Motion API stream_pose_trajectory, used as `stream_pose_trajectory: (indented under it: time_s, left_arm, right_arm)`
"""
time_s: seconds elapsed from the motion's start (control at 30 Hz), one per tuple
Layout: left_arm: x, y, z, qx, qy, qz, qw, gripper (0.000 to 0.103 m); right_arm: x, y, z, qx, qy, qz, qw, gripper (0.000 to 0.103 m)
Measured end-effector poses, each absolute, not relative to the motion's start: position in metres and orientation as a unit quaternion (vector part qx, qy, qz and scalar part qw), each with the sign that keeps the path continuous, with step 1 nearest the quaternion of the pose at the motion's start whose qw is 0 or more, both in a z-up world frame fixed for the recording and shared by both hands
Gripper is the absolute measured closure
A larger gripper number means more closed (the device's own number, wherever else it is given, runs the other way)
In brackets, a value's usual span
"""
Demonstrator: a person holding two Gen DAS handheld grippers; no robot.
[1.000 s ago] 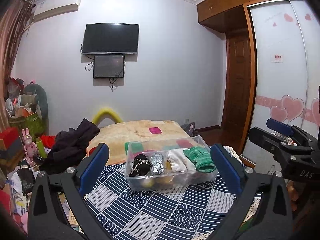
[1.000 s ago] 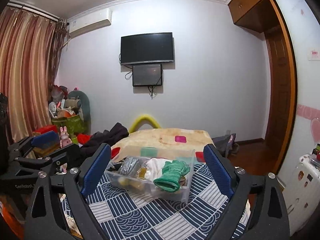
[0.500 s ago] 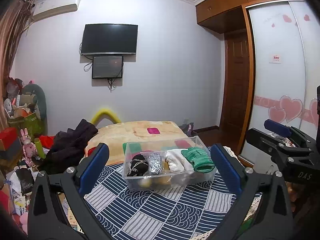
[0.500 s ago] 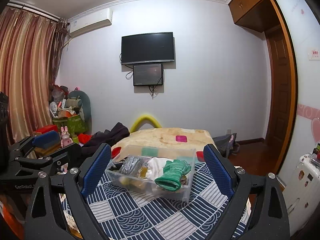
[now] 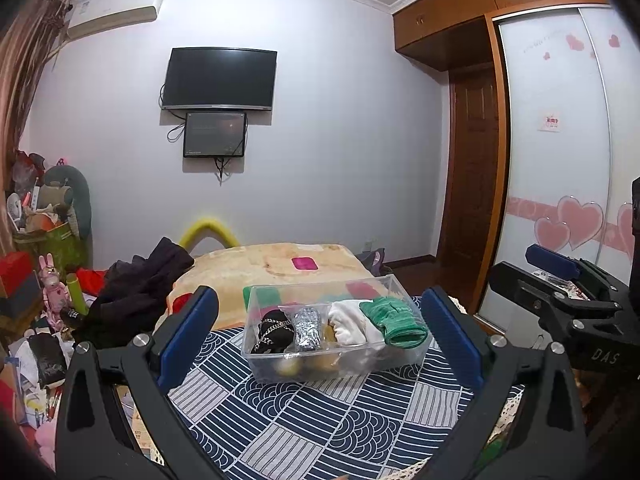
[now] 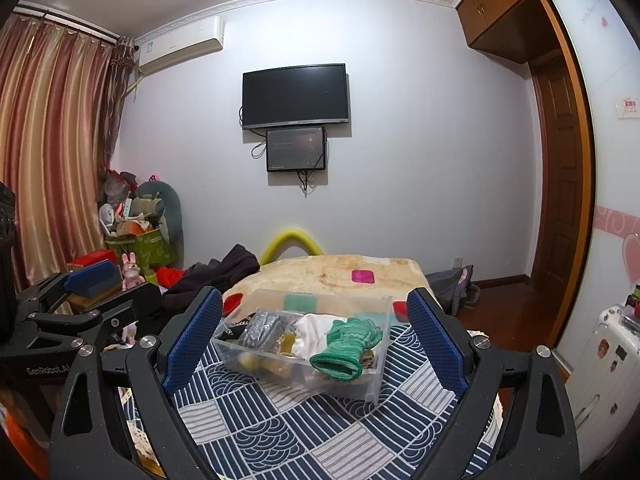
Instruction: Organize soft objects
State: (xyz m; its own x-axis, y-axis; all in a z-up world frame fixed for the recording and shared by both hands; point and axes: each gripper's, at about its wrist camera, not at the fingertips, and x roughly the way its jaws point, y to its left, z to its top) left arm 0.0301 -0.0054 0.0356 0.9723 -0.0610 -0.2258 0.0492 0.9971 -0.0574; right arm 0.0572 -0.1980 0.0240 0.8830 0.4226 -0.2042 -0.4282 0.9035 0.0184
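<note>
The left gripper (image 5: 320,334) and the right gripper (image 6: 314,336) both hang released, blue-padded jaws spread wide and empty. Ahead of each, between its jaws, a clear plastic rectangular bin (image 5: 332,364) rests on a navy-and-white wave-patterned cloth (image 5: 320,416). Inside the bin lie a green knitted glove (image 5: 394,320), a white folded cloth (image 5: 350,322), a silvery sequined pouch (image 5: 307,322) and a black chained item (image 5: 274,330), packed side by side

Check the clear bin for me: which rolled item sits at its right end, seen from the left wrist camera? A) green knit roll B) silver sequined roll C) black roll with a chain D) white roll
A: the green knit roll lies at the right end of the clear bin, beside the white roll.
</note>
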Motion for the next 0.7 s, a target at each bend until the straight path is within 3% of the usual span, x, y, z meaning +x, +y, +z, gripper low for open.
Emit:
stream_pose_trajectory:
  time_s: [0.7]
  left_arm:
    - [0.0329,-0.0028,0.032,-0.031,0.12,-0.03,0.992,0.0]
  right_arm:
    - [0.0543,-0.1964,0.0246,-0.013,0.105,0.22,0.97,0.01]
